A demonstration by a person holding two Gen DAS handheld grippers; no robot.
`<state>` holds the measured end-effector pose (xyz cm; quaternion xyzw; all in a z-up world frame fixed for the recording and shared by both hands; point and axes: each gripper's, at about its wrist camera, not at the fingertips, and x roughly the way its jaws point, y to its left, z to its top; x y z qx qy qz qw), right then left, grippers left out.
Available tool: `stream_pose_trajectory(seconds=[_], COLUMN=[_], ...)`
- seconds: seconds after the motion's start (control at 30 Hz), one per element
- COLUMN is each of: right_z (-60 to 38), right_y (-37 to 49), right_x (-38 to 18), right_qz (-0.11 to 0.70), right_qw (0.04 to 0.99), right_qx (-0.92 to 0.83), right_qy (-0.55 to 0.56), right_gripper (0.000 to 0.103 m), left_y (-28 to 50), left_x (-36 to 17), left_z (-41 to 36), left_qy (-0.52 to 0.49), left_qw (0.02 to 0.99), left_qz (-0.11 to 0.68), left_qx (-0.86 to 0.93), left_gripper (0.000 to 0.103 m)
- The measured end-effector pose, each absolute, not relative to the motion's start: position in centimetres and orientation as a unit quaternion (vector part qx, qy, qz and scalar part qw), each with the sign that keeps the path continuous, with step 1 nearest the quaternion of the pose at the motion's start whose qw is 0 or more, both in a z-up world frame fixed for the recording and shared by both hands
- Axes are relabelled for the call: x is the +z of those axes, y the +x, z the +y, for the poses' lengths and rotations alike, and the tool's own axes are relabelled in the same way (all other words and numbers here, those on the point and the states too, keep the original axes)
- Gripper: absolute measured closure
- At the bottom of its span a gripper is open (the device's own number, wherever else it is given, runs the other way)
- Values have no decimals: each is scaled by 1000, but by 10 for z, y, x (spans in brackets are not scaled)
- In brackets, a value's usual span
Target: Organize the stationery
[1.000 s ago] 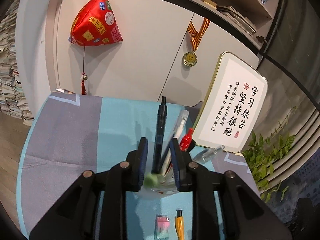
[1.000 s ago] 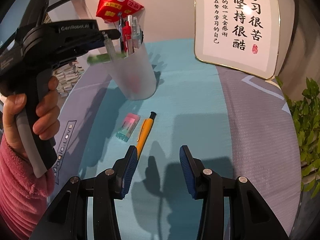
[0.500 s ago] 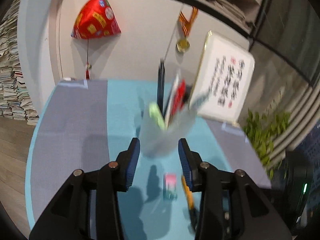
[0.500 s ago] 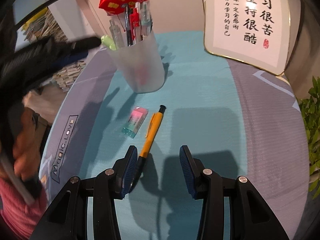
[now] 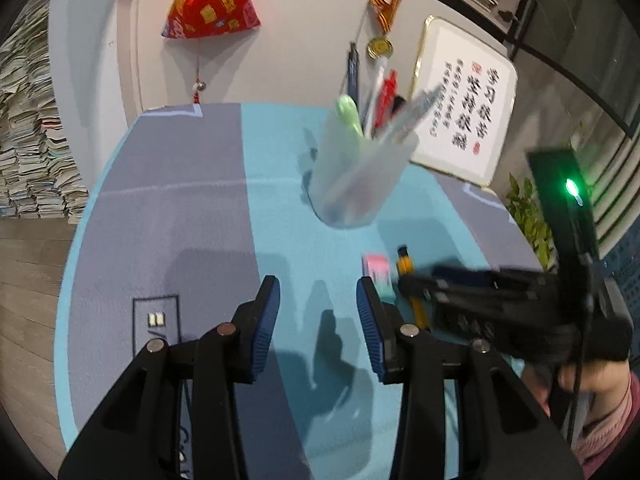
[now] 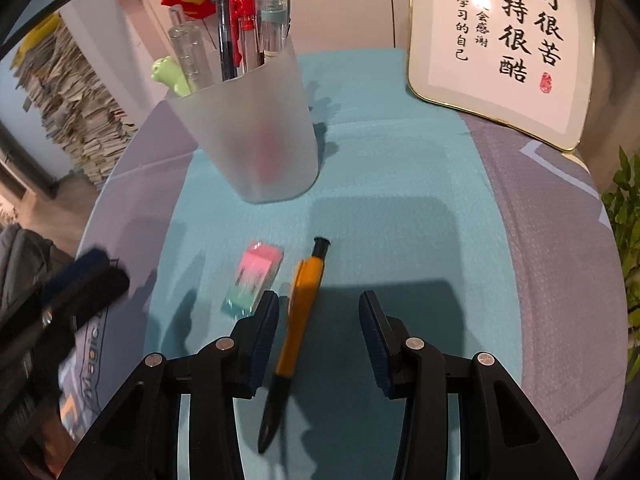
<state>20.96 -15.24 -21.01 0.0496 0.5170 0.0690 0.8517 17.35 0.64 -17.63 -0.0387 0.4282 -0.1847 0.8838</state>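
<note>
A frosted pen cup holds several pens and a green-topped pen; it also shows in the left wrist view. An orange pen lies on the teal mat, between the fingers of my open right gripper. A pink-and-green eraser lies just left of the pen. My left gripper is open and empty, well back from the cup. In the left wrist view the eraser and pen lie right of its fingers, with the right gripper over the pen.
A framed calligraphy board leans at the back right. A red pyramid ornament and a medal hang on the wall. A plant stands at the table's right edge. Paper stacks rise at the left.
My left gripper let go of the green-topped pen in the cup, opened and pulled back. My right gripper moved forward until its fingers straddle the orange pen.
</note>
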Motion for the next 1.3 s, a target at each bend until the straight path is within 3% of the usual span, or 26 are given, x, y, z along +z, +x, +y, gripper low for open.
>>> stream_pose_trajectory(seconds=[0.17,0.63,0.67,0.7,1.3], right_z=[-151,-215,-215,-216,-208], right_y=[213,161,160,159,156], right_x=[-210,-170,-169,-167,-152], right_qz=[511,465,461,459,430], right_qw=[857,879,881,882,893], right_qx=[59,61,62,63,89], right_qy=[29,84,85,86,99], right_gripper=[87,88,88,88,88], left_y=[169,199,198,198,164], left_x=[-185,-212,-212,-212,-149], left_z=[-12,-75,-74,-73,-46], left_qy=[-13,43,46,47,43], left_qw=[873,858,859,859,898], left_qz=[440,466,466,467,395], left_qx=[-212,-211,-207,-205,-190], left_gripper=[65,66,79,85,85])
